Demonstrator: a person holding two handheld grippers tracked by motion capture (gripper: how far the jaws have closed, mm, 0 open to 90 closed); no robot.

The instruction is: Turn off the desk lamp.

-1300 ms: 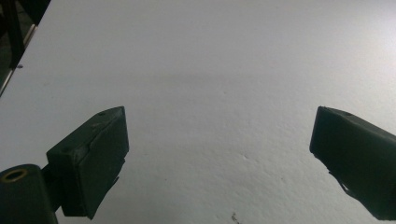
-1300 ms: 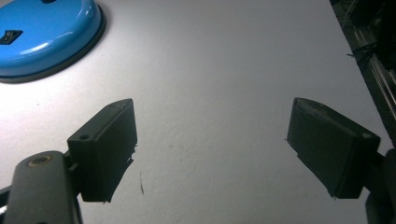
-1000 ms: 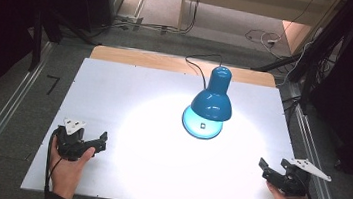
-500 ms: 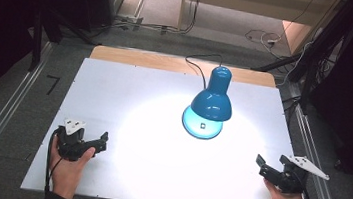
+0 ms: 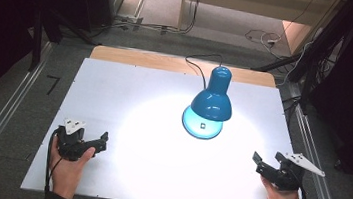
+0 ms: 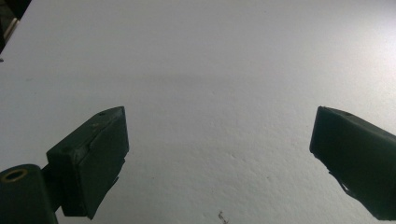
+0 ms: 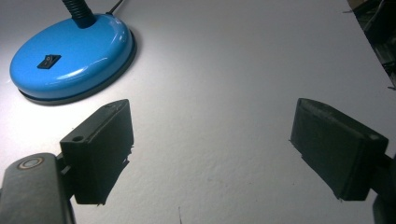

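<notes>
Since the earlier frames the right gripper (image 5: 259,163) has edged slightly inward from the lower right of the frame; the left gripper (image 5: 101,141) has stayed put at lower left. One blue lamp (image 5: 210,103) stands lit, right of centre on the white surface (image 5: 130,94), well apart from both of the two grippers. Both pairs of fingers are released, spread wide with nothing between them. The lamp's base (image 7: 70,56) lies at upper left in the right gripper view. Bare surface surrounds each gripper, both near the front edge.

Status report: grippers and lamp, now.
Left gripper open, empty, near edge. Right gripper open, empty, short of the lamp. Lamp lit, upright on table. Path clear.
</notes>
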